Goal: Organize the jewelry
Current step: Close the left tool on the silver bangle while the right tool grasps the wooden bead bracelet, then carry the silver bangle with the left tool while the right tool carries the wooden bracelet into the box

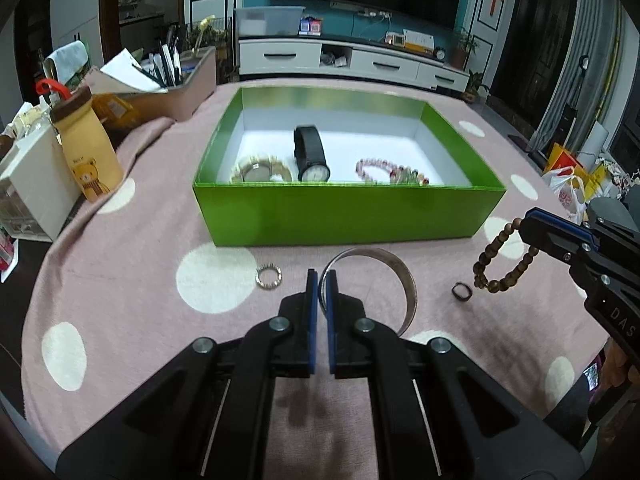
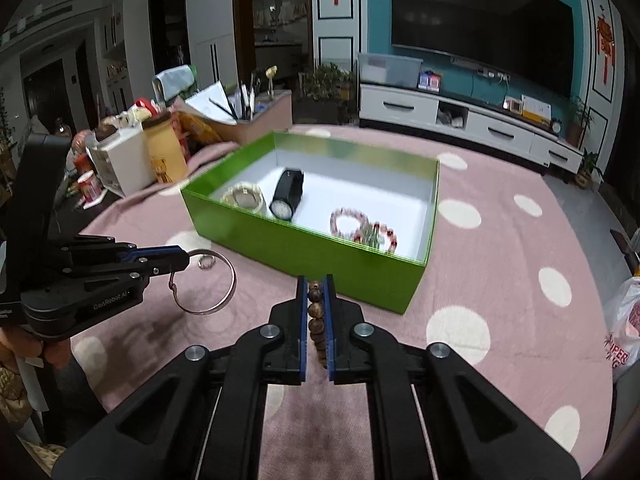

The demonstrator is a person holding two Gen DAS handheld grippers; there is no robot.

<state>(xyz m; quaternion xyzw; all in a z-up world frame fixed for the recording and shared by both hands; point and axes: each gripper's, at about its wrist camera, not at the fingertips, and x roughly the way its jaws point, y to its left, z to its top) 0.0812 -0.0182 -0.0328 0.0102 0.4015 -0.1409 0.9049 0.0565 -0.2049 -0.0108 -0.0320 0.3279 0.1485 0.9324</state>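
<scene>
While both tools hang above the pink, white-dotted cloth (image 1: 120,280) that covers the counter, each has a piece of jewelry clamped between its blue pads. The left tool (image 1: 322,276) is clenched on the rim of a silver bangle (image 1: 400,276), which hangs from its tip clear of the cloth in the right wrist view. The right tool (image 2: 316,284) pinches a wooden bead bracelet (image 2: 315,312); in the left wrist view its loop dangles below the tip. Behind both sits an open green box (image 1: 344,212) with a white floor, set toward the far edge of the counter. Inside it, along the near wall, lie a gold watch (image 1: 260,170), a black-strapped watch (image 1: 312,156), and pink bead bracelets (image 1: 390,170). On the cloth in front of the box rest a small silver ring (image 1: 268,277), just left of the left tool, and a dark ring (image 1: 462,291) under the hanging beads.
</scene>
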